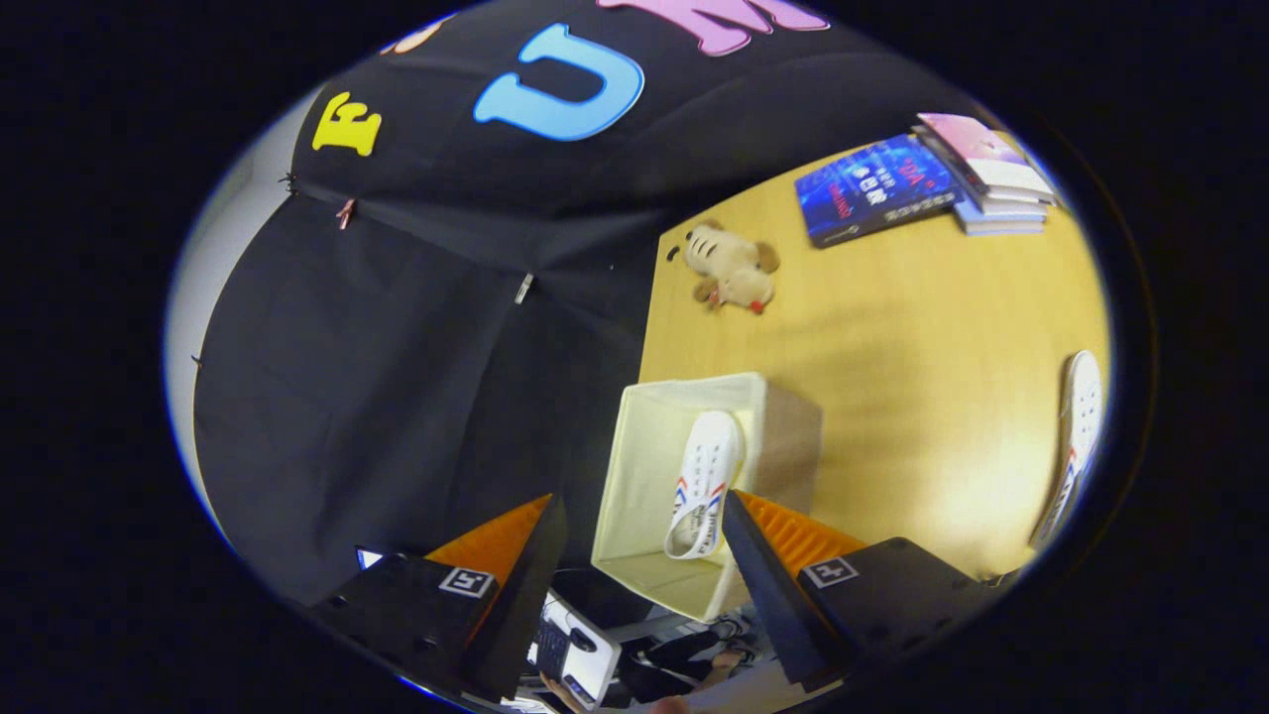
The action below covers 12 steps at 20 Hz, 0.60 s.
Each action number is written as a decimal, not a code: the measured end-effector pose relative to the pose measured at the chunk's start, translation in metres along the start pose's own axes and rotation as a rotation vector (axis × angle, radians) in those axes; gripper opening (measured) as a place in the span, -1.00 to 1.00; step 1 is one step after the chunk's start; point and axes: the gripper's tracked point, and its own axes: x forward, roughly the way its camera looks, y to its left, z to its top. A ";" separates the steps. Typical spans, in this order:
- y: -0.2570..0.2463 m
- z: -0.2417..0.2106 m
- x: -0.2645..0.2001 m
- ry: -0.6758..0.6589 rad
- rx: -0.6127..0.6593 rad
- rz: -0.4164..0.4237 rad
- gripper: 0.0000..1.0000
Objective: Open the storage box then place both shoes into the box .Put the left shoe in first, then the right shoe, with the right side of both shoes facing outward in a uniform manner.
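Observation:
The cream fabric storage box point(644, 446) stands open at the near corner of the wooden table, just ahead of my fingers. One white shoe with red and blue stripes point(702, 484) lies on its side inside the box. The second white shoe point(1076, 436) lies on the table far off to the right of the box. My gripper point(644, 540) hangs open above the box, with nothing between its fingers; the boxed shoe shows in the gap between them.
A plush toy point(734, 268) lies on the wooden table point(912, 347) beyond the box. Stacked books point(922, 183) sit at the far right corner. The black booth cloth point(416, 377) hangs left of the table. Cables and a device point(575, 654) lie below.

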 end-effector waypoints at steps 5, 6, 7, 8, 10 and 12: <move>-0.123 0.006 -0.076 -0.031 0.045 -0.211 0.93; -0.149 0.004 -0.088 -0.030 0.067 -0.257 0.93; -0.177 0.000 -0.108 -0.030 0.083 -0.309 0.93; -0.206 -0.003 -0.120 -0.024 0.104 -0.361 0.94; -0.257 -0.008 -0.135 -0.022 0.161 -0.444 0.94; -0.306 -0.011 -0.143 -0.009 0.200 -0.514 0.94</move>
